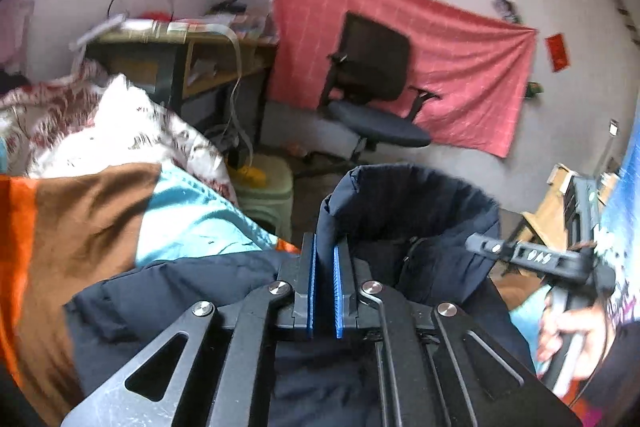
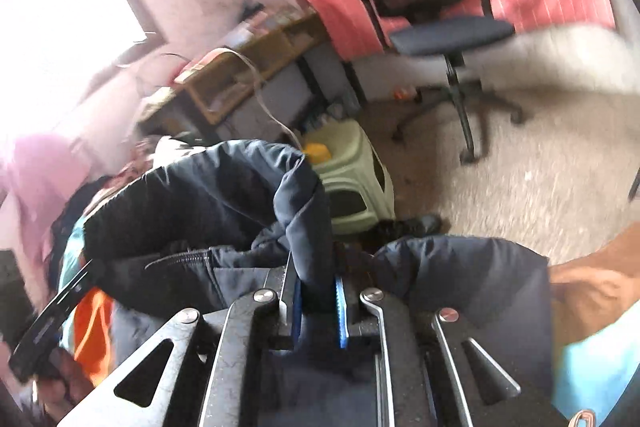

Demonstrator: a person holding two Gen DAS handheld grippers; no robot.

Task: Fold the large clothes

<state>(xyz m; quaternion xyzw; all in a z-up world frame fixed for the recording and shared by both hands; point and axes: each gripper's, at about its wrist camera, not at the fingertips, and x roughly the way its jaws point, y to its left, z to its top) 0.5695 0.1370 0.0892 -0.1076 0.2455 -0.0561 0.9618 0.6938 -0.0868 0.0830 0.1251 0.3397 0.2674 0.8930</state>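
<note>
left wrist: left tongs [image 1: 325, 259] pinch an edge of the dark navy jacket [image 1: 408, 203], which is lifted over the colour-block bedcover [image 1: 80, 211]; office chair [image 1: 372, 83] behind | right wrist: right tongs [image 2: 318, 291] clamp a navy fold of the jacket [image 2: 200, 199], the rest draped left; green stool [image 2: 356, 179] beyond

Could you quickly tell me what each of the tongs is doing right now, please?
Left tongs: shut on the dark jacket, pinching its edge.
Right tongs: shut on the same jacket, a fold between the pads.
</note>
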